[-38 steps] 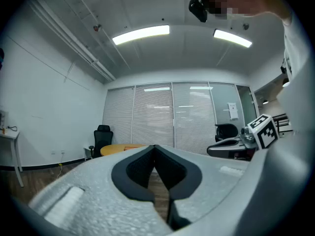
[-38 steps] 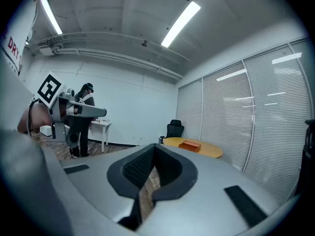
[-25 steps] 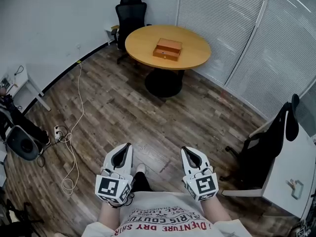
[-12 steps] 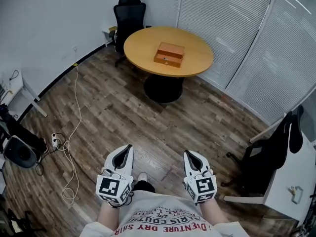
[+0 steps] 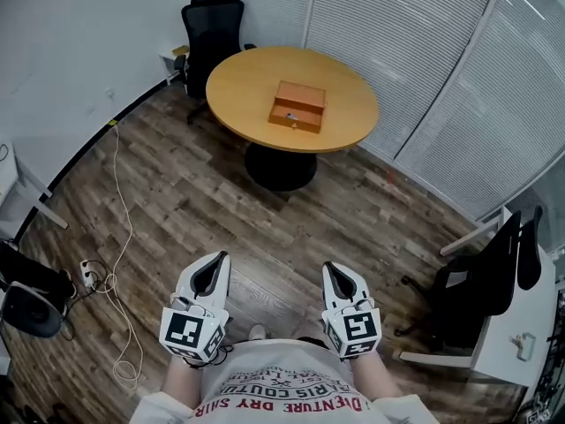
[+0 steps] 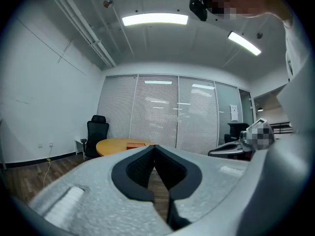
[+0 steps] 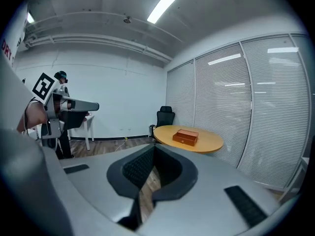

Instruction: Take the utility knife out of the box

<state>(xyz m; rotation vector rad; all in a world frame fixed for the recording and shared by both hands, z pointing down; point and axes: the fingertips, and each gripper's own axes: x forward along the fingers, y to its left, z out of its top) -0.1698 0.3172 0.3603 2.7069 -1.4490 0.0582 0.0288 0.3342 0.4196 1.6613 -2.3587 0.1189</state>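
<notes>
A closed orange-brown wooden box lies on a round wooden table across the room; the utility knife is hidden from sight. My left gripper and right gripper are held low in front of my body, far short of the table, both pointing toward it. Each one is shut, tips together, with nothing between them. In the left gripper view the box shows small above the closed left gripper. The right gripper view has the box up and to the right of the closed right gripper.
A black office chair stands behind the table at the left. Another black chair and a white desk are at my right. A cable trails over the wood floor to the left. Window blinds line the far wall.
The table and box have come nearer and lower in the head view as I walk toward them. Both grippers stay shut and level in front of me.
</notes>
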